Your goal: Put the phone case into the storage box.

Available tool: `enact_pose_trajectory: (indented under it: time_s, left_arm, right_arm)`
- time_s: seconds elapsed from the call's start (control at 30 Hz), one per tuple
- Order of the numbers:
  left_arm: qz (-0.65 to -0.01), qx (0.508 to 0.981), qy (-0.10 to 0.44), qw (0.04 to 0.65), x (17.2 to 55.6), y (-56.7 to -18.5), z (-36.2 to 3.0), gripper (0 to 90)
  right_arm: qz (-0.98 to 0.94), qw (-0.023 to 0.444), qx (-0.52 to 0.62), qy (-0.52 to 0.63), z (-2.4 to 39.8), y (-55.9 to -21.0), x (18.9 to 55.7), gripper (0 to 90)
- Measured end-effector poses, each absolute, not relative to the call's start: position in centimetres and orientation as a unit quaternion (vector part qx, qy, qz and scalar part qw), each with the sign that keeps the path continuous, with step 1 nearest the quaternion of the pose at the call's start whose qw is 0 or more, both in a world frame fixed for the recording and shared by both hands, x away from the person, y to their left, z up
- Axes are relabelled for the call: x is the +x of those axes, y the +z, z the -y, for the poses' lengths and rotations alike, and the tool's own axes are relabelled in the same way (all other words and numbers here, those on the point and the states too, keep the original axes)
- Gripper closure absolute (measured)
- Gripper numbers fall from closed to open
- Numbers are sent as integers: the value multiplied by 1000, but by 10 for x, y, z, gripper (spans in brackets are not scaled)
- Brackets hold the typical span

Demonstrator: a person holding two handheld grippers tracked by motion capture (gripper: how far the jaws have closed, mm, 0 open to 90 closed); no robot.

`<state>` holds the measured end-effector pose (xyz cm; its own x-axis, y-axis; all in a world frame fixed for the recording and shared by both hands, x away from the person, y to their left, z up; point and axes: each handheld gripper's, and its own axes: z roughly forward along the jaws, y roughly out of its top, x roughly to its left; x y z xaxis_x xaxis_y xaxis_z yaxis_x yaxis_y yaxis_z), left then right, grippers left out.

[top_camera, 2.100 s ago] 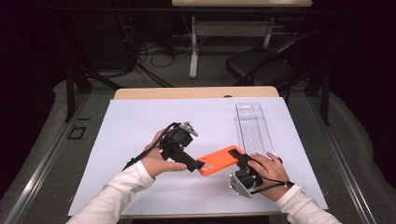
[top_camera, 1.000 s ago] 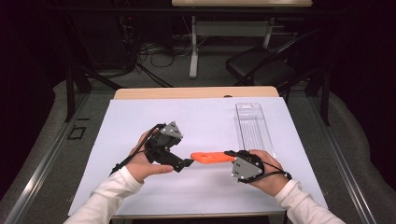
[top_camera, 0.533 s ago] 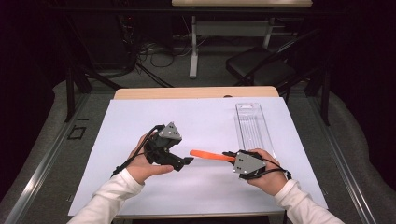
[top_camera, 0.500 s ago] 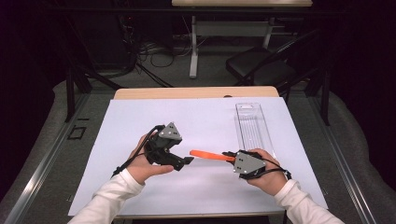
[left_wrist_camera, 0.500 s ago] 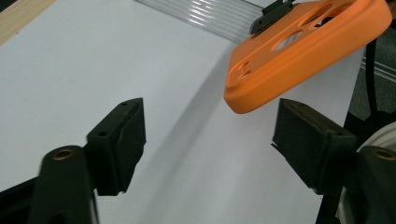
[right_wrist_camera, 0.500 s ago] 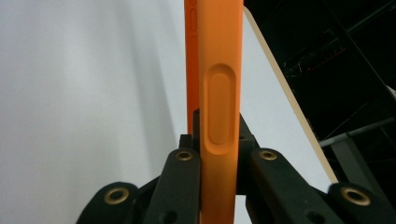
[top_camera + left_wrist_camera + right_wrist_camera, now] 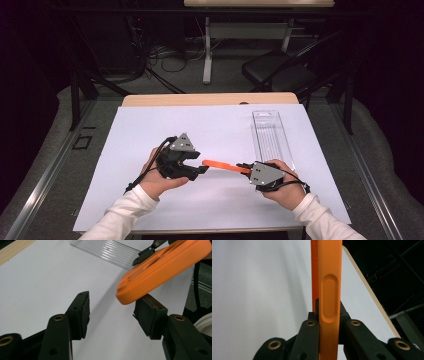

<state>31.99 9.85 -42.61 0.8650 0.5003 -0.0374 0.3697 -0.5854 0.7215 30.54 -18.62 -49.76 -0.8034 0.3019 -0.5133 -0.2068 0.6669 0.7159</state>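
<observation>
High view: white sheet [image 7: 150, 150] covers most of the table [image 7: 210, 99], wood edge showing at the far side. Person's forearms come in from the bottom, one gripper per hand. Right gripper [image 7: 246, 167] sits right of centre, grey plate on top, pointing left, and it's clamped on one end of an orange phone case [image 7: 225, 165]. Case is held up off the sheet, seen edge-on as a thin orange strip running left toward the left gripper [image 7: 201, 169]. Left gripper's tips are right at the case's free end; can't tell contact from here. Clear plastic tray [image 7: 271, 136] lies on the sheet behind the right hand, long side running away from the person. Left gripper view: the two black jaws are part-way apart and have just been closing in; case's rounded corner [image 7: 160, 267] hangs above and between them, closer to the right-hand jaw, just over or brushing its top edge, well clear of the other jaw. Pads not pressing on it, so it's not gripping yet. Ribbed clear tray [image 7: 107, 251] at top, other gripper's jaw tips on the case's far end. Right gripper view: case [image 7: 329, 290] stands on edge straight up the middle, side-button bump facing the camera, both jaws tight vs. its two faces, i.e. a firm grip. White sheet [image 7: 257, 290] behind, table edge at right.
</observation>
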Motion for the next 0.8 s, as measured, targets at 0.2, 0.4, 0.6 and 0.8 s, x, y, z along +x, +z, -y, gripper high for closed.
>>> enact_pose_trajectory:
  time_s: [0.2,0.4,0.6,0.8]
  left_arm:
    - [-244,886,73,387,321,-429,-97,495]
    - [-251,877,69,404,322,-432,-96,518]
    - [-257,870,60,418,323,-434,-95,526]
    - [-259,864,67,427,323,-437,-92,541]
  right_arm:
    - [-858,302,36,414,186,-499,306,856]
    - [-856,293,41,424,187,-499,306,856]
    - [-854,287,49,432,187,-500,306,856]
    - [-852,285,53,436,186,-501,306,857]
